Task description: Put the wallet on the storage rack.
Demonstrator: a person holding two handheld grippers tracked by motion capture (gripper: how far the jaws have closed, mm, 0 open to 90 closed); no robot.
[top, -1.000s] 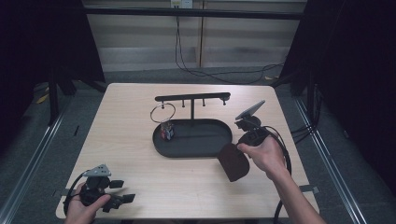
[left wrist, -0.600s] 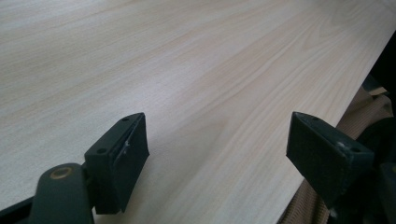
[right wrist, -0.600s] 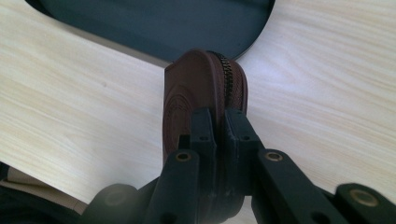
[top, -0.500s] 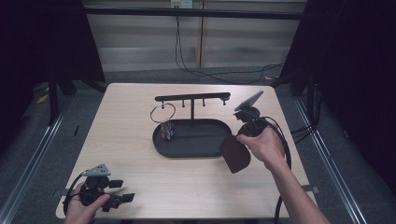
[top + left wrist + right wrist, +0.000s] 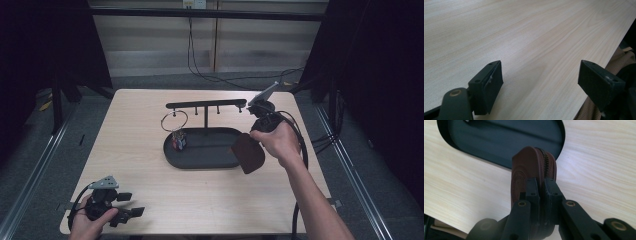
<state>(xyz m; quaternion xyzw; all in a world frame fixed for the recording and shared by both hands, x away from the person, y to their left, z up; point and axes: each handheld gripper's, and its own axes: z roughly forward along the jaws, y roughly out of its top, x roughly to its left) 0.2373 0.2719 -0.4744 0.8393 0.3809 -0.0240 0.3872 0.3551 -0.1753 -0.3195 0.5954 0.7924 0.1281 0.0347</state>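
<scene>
1. High view — the right gripper (image 5: 251,139) has carried the brown zip pouch (image 5: 248,153) up and toward the desk's far edge; it now hangs over the right end of the black oval tray (image 5: 200,161).
2. Right gripper view — jaws pinched tight on the pouch (image 5: 532,170), held edge-on with its zip showing and the tray's end (image 5: 499,142) beneath.
3. Left gripper (image 5: 131,212) has stayed at the desk's near left corner, jaws spread wide, holding nothing.
4. Keyring (image 5: 174,121) hangs from the tray's rack (image 5: 206,105), unmoved.
5. Judgement — the shift suggests the pouch is bound for the tray or rack, and release is not yet due.
</scene>
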